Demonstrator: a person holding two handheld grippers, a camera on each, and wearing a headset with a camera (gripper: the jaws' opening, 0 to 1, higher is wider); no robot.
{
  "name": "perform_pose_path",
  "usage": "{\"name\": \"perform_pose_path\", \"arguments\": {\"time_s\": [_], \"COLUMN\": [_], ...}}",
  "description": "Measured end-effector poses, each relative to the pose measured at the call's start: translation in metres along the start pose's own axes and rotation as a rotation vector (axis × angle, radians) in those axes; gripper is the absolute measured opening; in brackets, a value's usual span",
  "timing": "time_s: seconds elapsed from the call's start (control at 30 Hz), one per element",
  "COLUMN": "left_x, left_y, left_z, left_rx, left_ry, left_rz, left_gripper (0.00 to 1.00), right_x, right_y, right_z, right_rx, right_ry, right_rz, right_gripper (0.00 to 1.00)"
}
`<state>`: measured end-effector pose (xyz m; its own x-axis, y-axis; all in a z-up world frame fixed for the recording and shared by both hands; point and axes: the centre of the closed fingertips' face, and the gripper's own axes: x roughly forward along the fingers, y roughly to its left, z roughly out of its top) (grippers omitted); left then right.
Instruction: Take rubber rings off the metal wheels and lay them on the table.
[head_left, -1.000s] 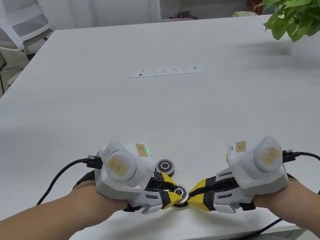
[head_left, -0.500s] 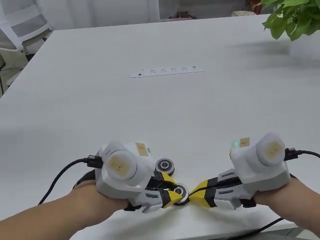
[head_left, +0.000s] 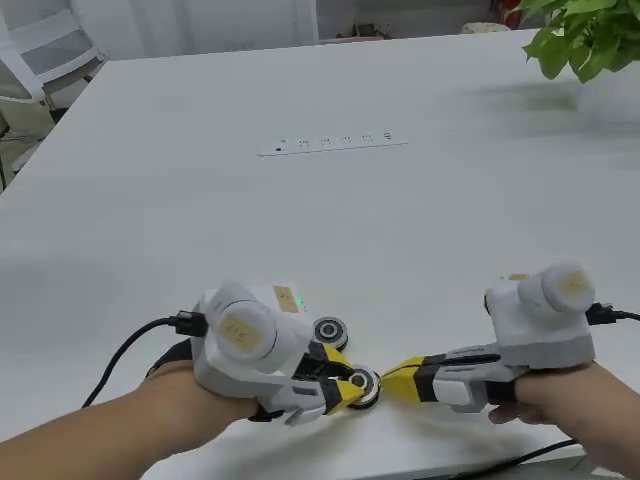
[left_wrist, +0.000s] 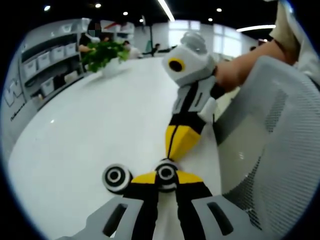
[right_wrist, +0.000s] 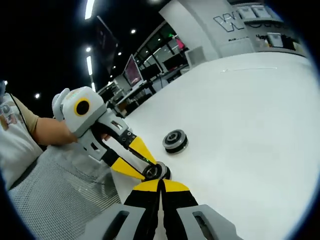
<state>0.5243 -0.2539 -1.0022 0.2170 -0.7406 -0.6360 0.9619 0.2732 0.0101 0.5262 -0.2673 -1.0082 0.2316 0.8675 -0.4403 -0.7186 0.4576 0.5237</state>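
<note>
Since a second ago, finds the right gripper (head_left: 392, 377) drawn off to the right, with its white body well apart from the left one and just the yellow tips left beside the work. Finds the left gripper (head_left: 348, 392) about where it was, low at the near edge of the table (head_left: 200, 200), left of centre in the head view.

Holds a metal wheel (head_left: 361, 384) pinched between the left jaws, one yellow tip on each side of it, plain to see in the left gripper view, with the wheel's round face toward that camera.

Shows the right jaws pressed together, tip against tip with a thin dark seam between; cannot tell whether anything thin sits in that seam. Points those tips leftward at the held wheel, just beside its right side; cannot tell whether touching or a little apart.

Places a second wheel (head_left: 330, 332) flat on the table just beyond the left gripper, slightly left of the held one and apart from both pairs of jaws. Carries a dark outer band around a bright hub on each wheel.

Farther off: a white power strip (head_left: 332, 145) across the middle of the table, a green plant (head_left: 585, 35) at the far right corner, a white chair (head_left: 40, 55) past the far left edge.
</note>
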Motion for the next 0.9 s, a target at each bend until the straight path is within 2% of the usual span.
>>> {"name": "perform_pose_path", "arguments": {"time_s": [0.9], "left_x": [0.0004], "left_y": [0.0005], "left_z": [-0.0008], "left_rx": [0.014], "left_ry": [0.027], "left_rz": [0.024], "left_gripper": [0.12], "right_x": [0.0043], "right_y": [0.0109], "right_z": [0.0040], "right_rx": [0.011], "right_ry": [-0.031], "right_rz": [0.022], "right_gripper": [0.00]}}
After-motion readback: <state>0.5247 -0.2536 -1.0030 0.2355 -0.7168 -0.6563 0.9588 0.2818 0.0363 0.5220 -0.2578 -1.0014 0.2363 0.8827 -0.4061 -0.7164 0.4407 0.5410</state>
